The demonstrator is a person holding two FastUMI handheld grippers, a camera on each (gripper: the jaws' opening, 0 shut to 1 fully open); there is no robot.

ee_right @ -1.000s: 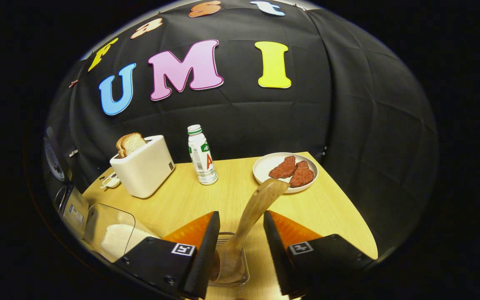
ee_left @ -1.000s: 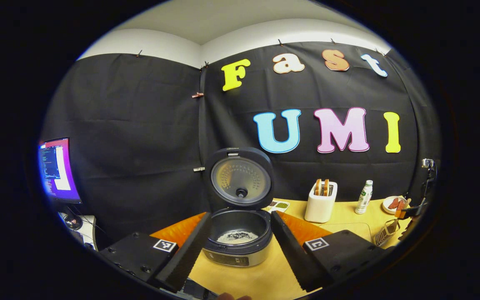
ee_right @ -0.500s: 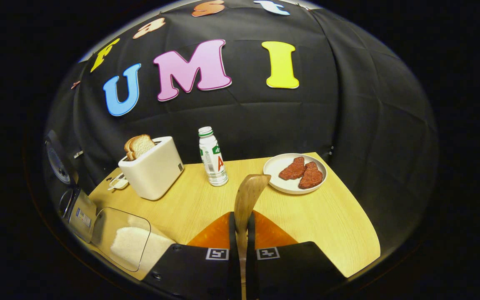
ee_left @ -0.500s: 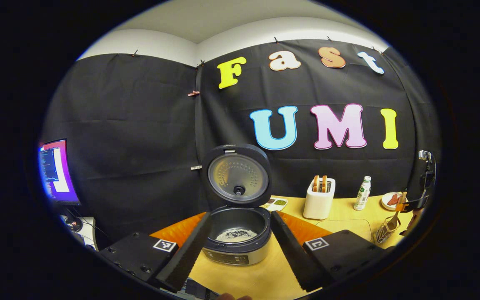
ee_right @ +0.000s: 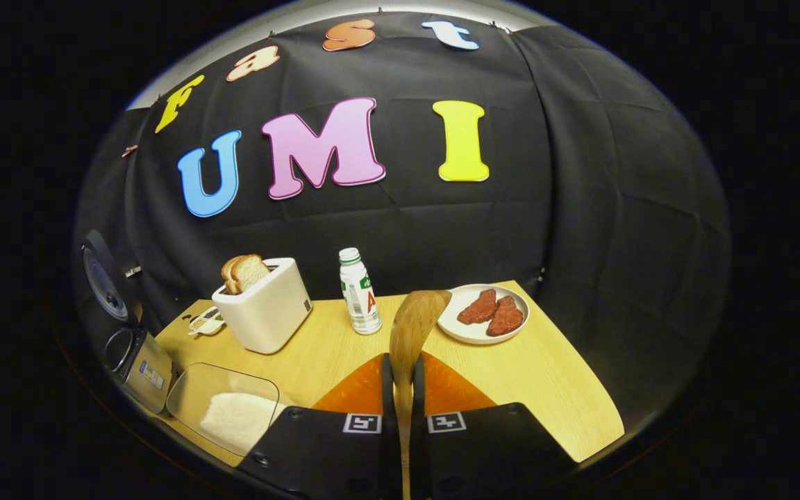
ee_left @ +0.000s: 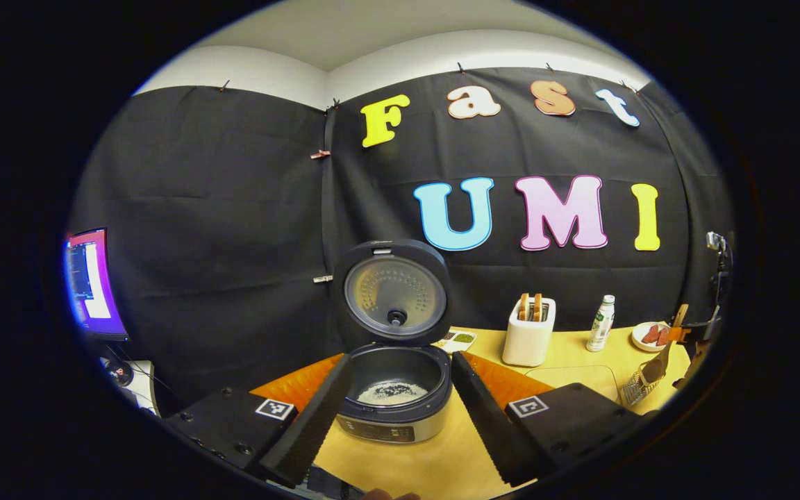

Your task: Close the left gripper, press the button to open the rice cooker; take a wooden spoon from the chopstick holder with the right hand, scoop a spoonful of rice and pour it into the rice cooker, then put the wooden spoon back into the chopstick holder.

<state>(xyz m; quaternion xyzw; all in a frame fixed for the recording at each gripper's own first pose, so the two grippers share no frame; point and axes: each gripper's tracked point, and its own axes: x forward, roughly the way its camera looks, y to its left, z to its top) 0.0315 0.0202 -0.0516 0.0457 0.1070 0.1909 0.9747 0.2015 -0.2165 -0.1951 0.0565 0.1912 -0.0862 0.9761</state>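
In the right gripper view, the right gripper [ee_right: 400, 389] at bottom centre is clamped on the handle of the wooden spoon [ee_right: 414, 321], whose bowl rises toward the plate [ee_right: 466, 332] at centre right. A clear box of rice [ee_right: 230, 413] sits at lower left. In the left gripper view, the left gripper [ee_left: 394, 417] stands apart, framing the rice cooker [ee_left: 393, 410] at lower centre, lid [ee_left: 393, 292] up; the chopstick holder [ee_left: 639, 389] is at far right.

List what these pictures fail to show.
- Wooden spoon handle, right gripper view: hidden between the right gripper fingers.
- Chopstick holder, left gripper view: too small to tell its contents.
- Rice cooker panel, left gripper view: too blurred to make out.
- Rice container, right gripper view: near corner hidden by the gripper.
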